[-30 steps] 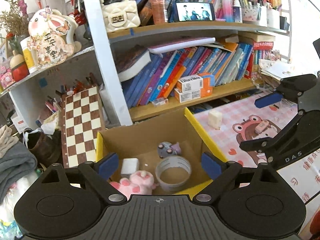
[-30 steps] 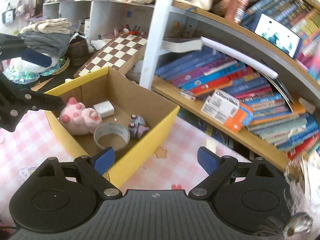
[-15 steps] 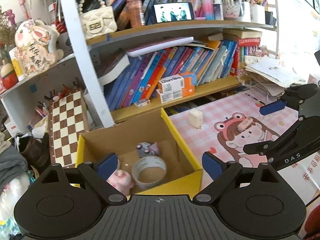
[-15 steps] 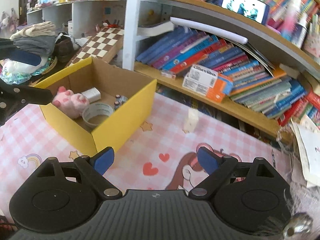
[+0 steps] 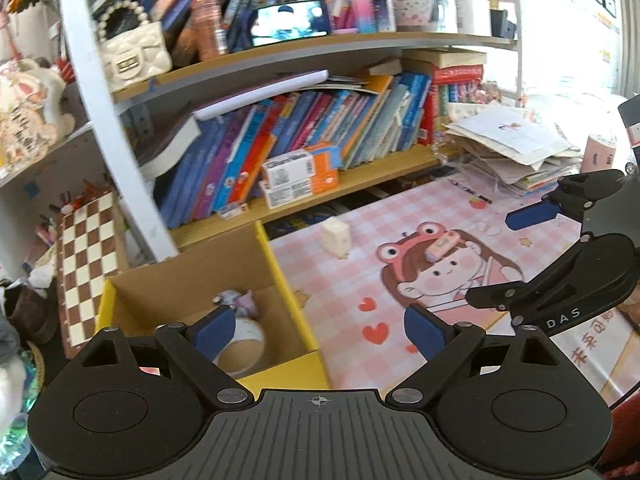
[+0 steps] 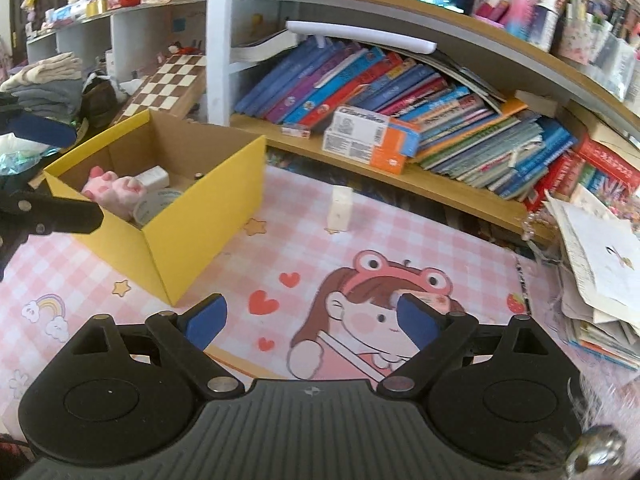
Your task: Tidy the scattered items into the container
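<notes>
Bright daylight from upper right, window glare washing out paper stack; fisheye bending shelves at edges, corners vignetted black, slight motion blur overall.

A pink checked mat printed with a cartoon girl carries a yellow cardboard box, an upright white block and a small pink item.

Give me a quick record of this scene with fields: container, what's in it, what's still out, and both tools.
container: yellow box, open top, on pink mat
inside: pink plush, tape roll, small white box, purple toy
still out: white block, small pink item on the mat
left tool: open, empty
right tool: open, empty
</notes>
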`<state>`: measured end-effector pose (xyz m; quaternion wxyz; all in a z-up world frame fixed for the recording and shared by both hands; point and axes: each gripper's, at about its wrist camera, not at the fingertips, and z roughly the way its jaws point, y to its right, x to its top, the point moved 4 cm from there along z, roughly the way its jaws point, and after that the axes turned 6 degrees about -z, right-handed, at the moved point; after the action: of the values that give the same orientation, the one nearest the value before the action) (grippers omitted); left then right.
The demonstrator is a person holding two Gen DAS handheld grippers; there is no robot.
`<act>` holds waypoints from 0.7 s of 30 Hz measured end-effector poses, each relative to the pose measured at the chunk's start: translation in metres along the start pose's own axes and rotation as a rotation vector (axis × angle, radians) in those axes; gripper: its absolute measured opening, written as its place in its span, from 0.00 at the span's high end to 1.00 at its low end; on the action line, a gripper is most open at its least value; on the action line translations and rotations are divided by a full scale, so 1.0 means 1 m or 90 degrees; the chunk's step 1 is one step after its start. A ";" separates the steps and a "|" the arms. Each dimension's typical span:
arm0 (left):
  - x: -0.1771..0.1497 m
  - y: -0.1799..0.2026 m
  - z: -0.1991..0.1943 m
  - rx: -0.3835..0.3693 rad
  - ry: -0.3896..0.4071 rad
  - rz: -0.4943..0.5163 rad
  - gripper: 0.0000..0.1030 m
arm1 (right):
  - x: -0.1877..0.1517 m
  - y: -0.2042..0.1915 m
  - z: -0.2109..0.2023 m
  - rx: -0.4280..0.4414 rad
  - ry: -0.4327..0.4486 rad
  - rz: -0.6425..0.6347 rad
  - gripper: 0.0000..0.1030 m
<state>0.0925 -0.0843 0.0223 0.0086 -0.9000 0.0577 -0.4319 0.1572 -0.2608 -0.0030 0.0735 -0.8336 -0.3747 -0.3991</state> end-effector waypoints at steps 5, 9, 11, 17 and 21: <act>0.005 0.022 0.007 -0.019 0.002 0.014 0.09 | -0.010 0.013 -0.005 -0.010 0.001 0.014 0.10; 0.006 0.038 0.015 -0.031 -0.005 0.023 0.09 | -0.020 0.021 -0.005 -0.013 -0.004 0.026 0.10; 0.006 0.044 0.019 -0.034 -0.009 0.024 0.09 | -0.024 0.026 -0.005 -0.015 -0.007 0.033 0.10; 0.009 0.057 0.032 -0.038 -0.009 0.025 0.09 | -0.035 0.044 -0.002 -0.033 -0.012 0.056 0.10; 0.013 0.064 0.040 -0.038 -0.008 0.026 0.09 | -0.041 0.058 -0.001 -0.049 -0.011 0.075 0.10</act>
<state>0.1256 -0.1506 0.0025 -0.0092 -0.9012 0.0889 -0.4240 0.1801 -0.3250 -0.0217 0.0614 -0.8597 -0.3101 -0.4012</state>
